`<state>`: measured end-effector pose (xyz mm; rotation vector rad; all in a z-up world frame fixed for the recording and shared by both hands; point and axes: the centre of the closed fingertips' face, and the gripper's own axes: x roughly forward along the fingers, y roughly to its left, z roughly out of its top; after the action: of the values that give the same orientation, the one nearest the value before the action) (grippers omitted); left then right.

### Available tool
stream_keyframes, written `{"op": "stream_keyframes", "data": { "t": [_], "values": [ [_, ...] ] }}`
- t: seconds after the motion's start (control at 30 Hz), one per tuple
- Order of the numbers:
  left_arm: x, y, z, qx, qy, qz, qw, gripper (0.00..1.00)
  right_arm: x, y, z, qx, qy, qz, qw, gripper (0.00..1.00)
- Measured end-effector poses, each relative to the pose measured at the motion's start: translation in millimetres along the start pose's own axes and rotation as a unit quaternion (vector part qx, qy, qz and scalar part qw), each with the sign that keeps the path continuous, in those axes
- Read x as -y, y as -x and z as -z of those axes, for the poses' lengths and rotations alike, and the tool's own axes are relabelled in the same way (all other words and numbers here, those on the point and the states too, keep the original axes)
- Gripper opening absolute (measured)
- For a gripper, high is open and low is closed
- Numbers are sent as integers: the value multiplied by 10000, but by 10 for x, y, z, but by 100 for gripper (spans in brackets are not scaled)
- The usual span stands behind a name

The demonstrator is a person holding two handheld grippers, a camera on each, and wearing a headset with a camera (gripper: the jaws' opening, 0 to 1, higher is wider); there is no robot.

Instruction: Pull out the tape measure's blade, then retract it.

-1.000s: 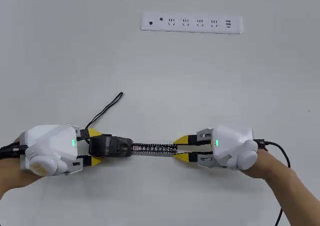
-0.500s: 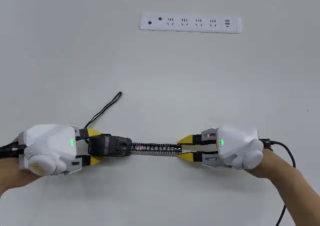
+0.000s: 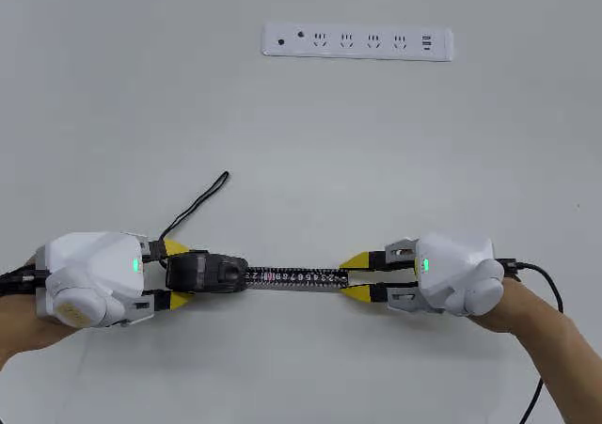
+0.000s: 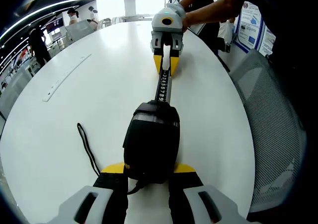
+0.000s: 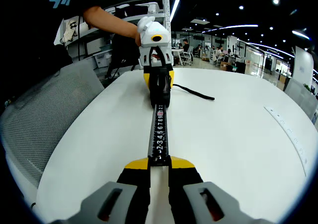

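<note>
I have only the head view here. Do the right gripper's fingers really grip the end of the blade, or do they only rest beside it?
Observer: They grip it: in the right gripper view the blade runs between the yellow fingers of the right gripper, which are closed on its end.
Operator: Which numbers lie nearest to those fingers?
Observer: The low ones; 2, 3 and 4 are just ahead of them, rising toward the case.
Operator: What stands past the near edge of the table?
Observer: A grey mesh chair, just beyond the rounded edge on the person's side.
</note>
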<state>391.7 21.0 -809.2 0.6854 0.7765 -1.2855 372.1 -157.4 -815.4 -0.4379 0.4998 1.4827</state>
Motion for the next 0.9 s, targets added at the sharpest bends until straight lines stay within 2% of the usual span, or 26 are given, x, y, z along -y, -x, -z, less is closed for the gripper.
{"op": "stream_keyframes", "data": {
  "t": [0.9],
  "values": [
    [8, 7, -25, -18, 11, 2, 10000, 28, -9, 210, 144, -108, -55, 57, 9999, 11]
  ]
}}
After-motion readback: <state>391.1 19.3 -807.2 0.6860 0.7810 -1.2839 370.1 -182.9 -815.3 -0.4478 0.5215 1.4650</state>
